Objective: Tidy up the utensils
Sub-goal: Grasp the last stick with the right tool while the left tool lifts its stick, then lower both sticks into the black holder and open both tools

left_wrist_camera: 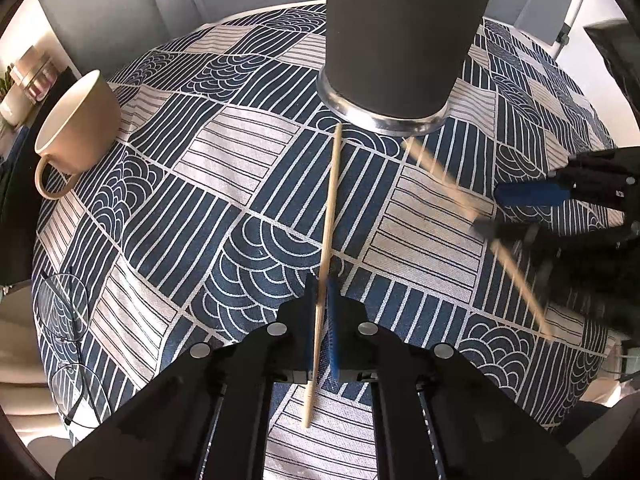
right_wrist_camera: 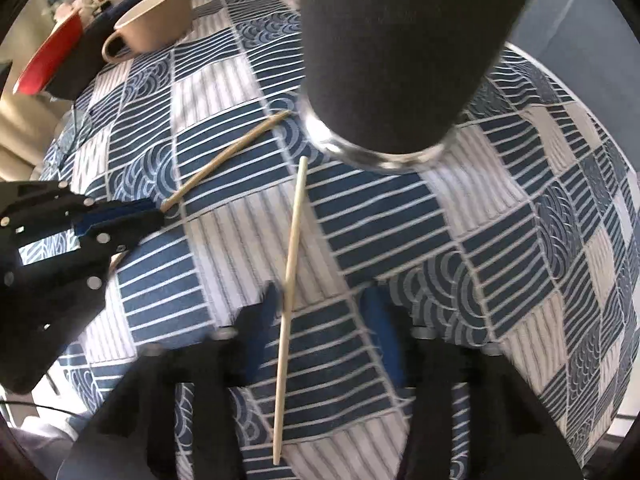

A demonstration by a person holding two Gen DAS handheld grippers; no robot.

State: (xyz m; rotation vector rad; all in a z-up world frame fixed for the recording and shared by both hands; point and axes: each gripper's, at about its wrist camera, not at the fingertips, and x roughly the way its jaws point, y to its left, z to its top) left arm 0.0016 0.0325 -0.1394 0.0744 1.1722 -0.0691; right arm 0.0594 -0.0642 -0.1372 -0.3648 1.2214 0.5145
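Note:
In the left wrist view my left gripper (left_wrist_camera: 322, 312) is shut on a pale wooden chopstick (left_wrist_camera: 332, 200), pinched between the blue pads; its far tip lies near the metal rim of a tall dark tumbler (left_wrist_camera: 400, 40). At the right, the right gripper (left_wrist_camera: 496, 210) straddles a second, blurred chopstick (left_wrist_camera: 520, 280). In the right wrist view that chopstick (right_wrist_camera: 294, 232) lies on the cloth between my right gripper's (right_wrist_camera: 324, 304) spread fingers, close to the left one, and the pads do not press it. The left gripper (right_wrist_camera: 158, 212) holds its chopstick (right_wrist_camera: 224, 156) at the left.
A beige mug (left_wrist_camera: 76, 124) stands at the far left of the round table with a blue patterned cloth (left_wrist_camera: 224, 208). Eyeglasses (left_wrist_camera: 64, 308) lie near the table's left edge. A red plate (right_wrist_camera: 48, 60) and other crockery sit beyond the mug (right_wrist_camera: 156, 20).

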